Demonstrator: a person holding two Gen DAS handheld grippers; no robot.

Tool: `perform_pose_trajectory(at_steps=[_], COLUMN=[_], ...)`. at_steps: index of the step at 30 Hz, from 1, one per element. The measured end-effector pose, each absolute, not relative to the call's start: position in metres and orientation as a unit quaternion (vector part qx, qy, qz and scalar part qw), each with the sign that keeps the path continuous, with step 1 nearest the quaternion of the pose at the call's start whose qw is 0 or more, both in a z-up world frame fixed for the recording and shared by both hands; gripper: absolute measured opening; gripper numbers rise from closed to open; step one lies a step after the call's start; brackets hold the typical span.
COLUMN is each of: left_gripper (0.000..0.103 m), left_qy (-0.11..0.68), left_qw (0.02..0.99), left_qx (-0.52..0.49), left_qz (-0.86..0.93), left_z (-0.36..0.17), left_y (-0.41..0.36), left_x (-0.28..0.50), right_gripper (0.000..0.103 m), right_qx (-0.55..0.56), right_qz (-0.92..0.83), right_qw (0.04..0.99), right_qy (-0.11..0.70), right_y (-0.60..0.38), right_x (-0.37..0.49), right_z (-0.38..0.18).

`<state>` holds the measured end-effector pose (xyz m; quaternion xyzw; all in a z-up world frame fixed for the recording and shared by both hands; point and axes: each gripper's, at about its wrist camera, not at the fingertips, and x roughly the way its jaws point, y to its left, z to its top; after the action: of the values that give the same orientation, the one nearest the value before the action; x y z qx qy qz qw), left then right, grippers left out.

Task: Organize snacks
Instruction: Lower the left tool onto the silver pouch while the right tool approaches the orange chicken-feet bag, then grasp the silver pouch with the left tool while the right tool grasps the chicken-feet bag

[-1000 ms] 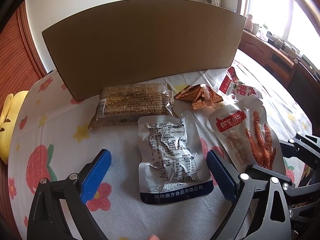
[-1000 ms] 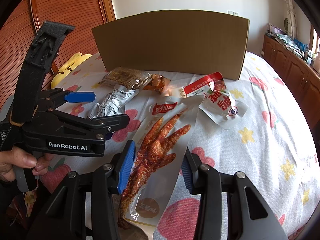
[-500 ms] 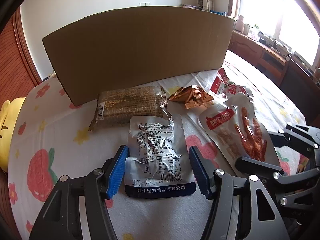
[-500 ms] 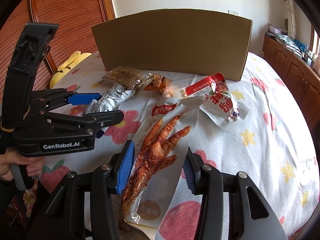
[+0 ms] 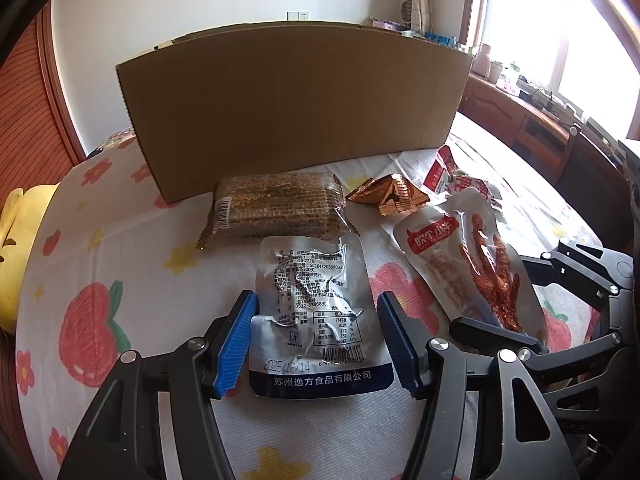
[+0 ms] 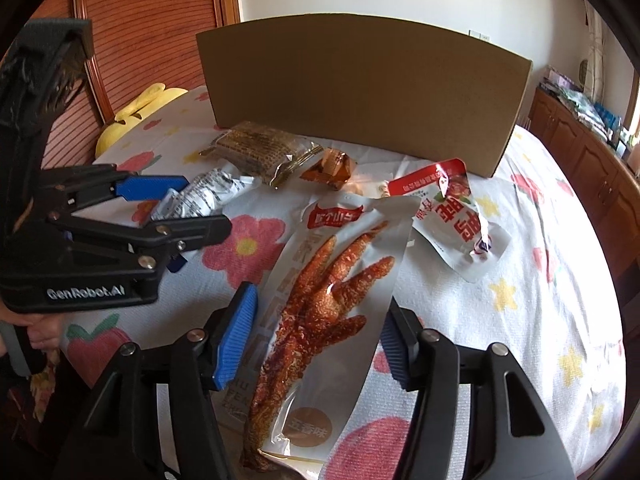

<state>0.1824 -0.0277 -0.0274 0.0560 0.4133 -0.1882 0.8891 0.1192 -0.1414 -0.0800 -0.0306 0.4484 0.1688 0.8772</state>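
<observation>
Left claw (image 5: 316,344) has narrowed from wide to straddle the crinkled silver foil snack pouch (image 5: 316,308); pads close beside its edges, firm contact unclear. Likely a grasp beginning. Right claw (image 6: 316,334) has just been opening, now loosely spanning the long clear chicken-foot packet (image 6: 328,312), not pressing. Both lie on the floral bedsheet (image 5: 120,264). Pouch runs 6-to-12 toward the brown cardboard box (image 5: 296,108); packet runs 7-to-1.

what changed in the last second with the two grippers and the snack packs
The left gripper closed in from wide open around the silver pouch, pads at its edges. The right gripper has just been opening around the chicken-foot pack. The snacks and the cardboard box stayed put.
</observation>
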Motion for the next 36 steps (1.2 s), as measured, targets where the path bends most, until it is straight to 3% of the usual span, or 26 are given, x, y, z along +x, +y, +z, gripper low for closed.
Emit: perform_pose_trajectory(at_steps=[3, 5, 14, 22, 36], left_gripper=[0.064, 0.064, 0.064, 0.064, 0.064], left_qy=[0.41, 0.407, 0.406, 0.4, 0.372], left_qw=[0.891, 0.892, 0.893, 0.896, 0.907], left_qx=[0.052, 0.051, 0.045, 0.043, 0.043], left_qz=[-0.189, -0.189, -0.189, -0.19, -0.192], left_z=[-0.025, -0.024, -0.023, -0.017, -0.001], left_y=[-0.025, -0.023, -0.021, -0.019, -0.012], left_x=[0.18, 0.178, 0.175, 0.176, 0.17], right_gripper=[0.058, 0.044, 0.037, 0.018, 0.017], right_qx=[-0.041, -0.038, -0.019, -0.021, -0.036], right_qz=[0.169, 0.175, 0.19, 0.213, 0.216], right_qw=[0.877, 0.877, 0.879, 0.885, 0.894], right_qy=[0.448, 0.447, 0.437, 0.413, 0.392], right_y=[-0.14, -0.141, -0.148, -0.144, -0.148], right_x=[0.118, 0.118, 0.109, 0.104, 0.105], right_z=[-0.08, -0.079, -0.069, -0.048, -0.03])
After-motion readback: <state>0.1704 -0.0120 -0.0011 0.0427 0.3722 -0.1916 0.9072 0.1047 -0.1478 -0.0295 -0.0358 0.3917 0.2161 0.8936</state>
